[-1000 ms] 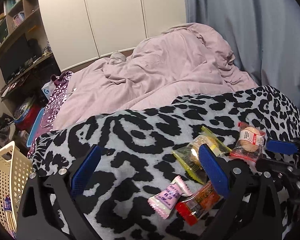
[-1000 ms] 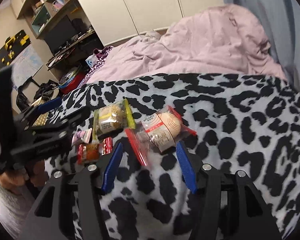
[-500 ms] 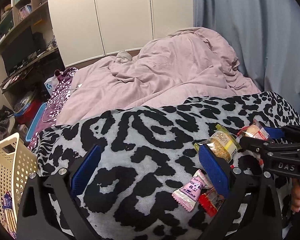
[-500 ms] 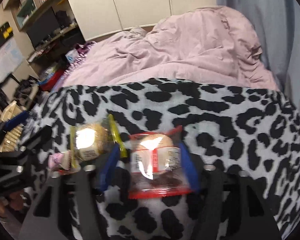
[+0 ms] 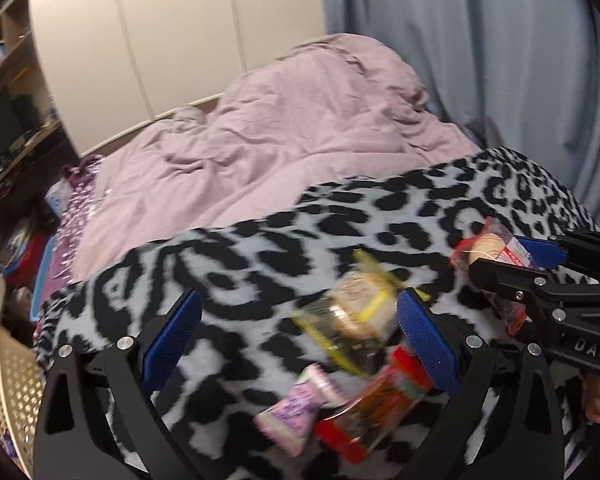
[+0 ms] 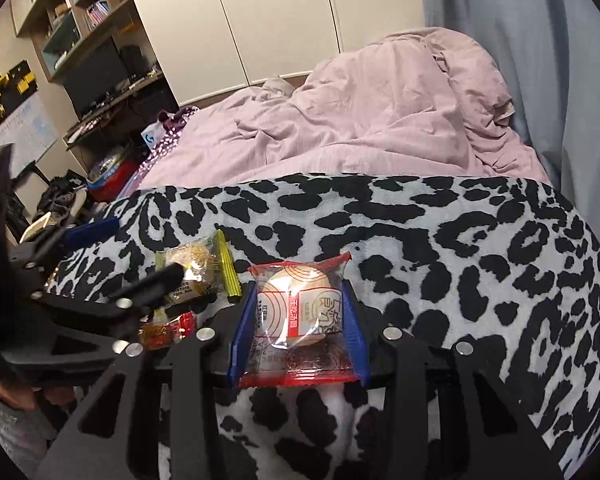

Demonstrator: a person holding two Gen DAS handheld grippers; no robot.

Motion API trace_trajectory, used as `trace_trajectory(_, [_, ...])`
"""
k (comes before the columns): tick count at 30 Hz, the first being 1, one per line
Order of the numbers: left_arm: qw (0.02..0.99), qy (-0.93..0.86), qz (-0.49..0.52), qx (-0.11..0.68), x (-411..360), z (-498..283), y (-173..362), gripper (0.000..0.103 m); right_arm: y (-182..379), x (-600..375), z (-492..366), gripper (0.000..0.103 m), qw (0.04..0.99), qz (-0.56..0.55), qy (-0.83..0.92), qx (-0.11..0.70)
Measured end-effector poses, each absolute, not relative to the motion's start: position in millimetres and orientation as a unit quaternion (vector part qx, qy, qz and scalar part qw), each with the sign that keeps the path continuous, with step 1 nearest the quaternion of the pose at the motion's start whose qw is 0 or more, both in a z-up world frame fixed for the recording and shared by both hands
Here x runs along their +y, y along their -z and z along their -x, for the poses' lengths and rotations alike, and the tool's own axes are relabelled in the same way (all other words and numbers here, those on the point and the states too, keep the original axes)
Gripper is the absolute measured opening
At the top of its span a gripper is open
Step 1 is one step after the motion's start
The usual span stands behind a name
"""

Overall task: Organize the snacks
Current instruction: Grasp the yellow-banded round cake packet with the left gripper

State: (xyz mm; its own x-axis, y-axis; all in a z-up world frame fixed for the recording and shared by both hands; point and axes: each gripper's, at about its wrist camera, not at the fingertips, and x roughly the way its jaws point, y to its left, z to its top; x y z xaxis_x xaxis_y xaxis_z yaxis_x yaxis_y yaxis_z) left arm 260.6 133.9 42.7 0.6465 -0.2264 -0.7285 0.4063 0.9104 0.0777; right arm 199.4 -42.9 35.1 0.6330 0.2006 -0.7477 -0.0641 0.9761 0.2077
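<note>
My right gripper [image 6: 298, 322] is shut on a clear red-edged packet with a round pastry [image 6: 298, 312], held just above the leopard-print blanket [image 6: 480, 264]; the same red-edged packet [image 5: 490, 246] shows at the right of the left wrist view. My left gripper [image 5: 296, 332] stands open over the blanket. Between and below its fingers lie a yellow-edged packet [image 5: 356, 312], a pink packet [image 5: 296, 412] and a red-orange packet [image 5: 380, 404], blurred by motion. The yellow-edged packet [image 6: 198, 272] and red-orange packet [image 6: 166, 330] also lie left of my right gripper.
A cream perforated basket [image 5: 4, 396] stands at the lower left beside the bed. A rumpled pink duvet [image 6: 360, 120] covers the far bed. White wardrobe doors [image 6: 260, 20], shelves and a desk [image 6: 100, 92] are at the left, a blue curtain [image 5: 480, 60] at the right.
My right gripper closed on the red-edged packet and lifted it slightly. My left gripper moved to the right and forward, so the yellow, pink and red-orange packets now sit between its fingers.
</note>
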Motion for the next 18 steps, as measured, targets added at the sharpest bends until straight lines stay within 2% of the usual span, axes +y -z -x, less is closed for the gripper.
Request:
trace_trajectory(4, [0.892, 0.181, -0.143, 0.389, 120, -264, -35, 0.099, -35, -52, -198, 0.04, 0.9, -0.095, -0.076, 0.418])
trace_trajectory(6, [0.888, 0.188, -0.144, 0.394, 116, -267, -30, 0.094, -34, -54, -197, 0.04, 0.901, -0.099, -0.079, 0.416])
trace_trajectory(7, [0.886, 0.193, -0.142, 0.397, 115, -268, -29, 0.09, -34, -54, -196, 0.04, 0.901, -0.101, -0.08, 0.415])
trace_trajectory(11, [0.878, 0.204, -0.135, 0.412, 112, -273, -23, 0.06, -31, -55, -196, 0.04, 0.9, -0.106, -0.083, 0.415])
trace_trajectory(15, [0.877, 0.21, -0.133, 0.41, 113, -272, -21, 0.058, -30, -56, -194, 0.04, 0.9, -0.107, -0.083, 0.415])
trace_trajectory(16, [0.878, 0.21, -0.134, 0.408, 113, -271, -21, 0.054, -30, -56, -194, 0.04, 0.9, -0.108, -0.082, 0.415])
trace_trajectory(17, [0.878, 0.213, -0.131, 0.408, 113, -271, -21, 0.042, -30, -56, -194, 0.04, 0.9, -0.11, -0.082, 0.414])
trace_trajectory(18, [0.877, 0.217, -0.126, 0.41, 114, -270, -21, 0.042, -30, -56, -193, 0.04, 0.9, -0.111, -0.082, 0.414])
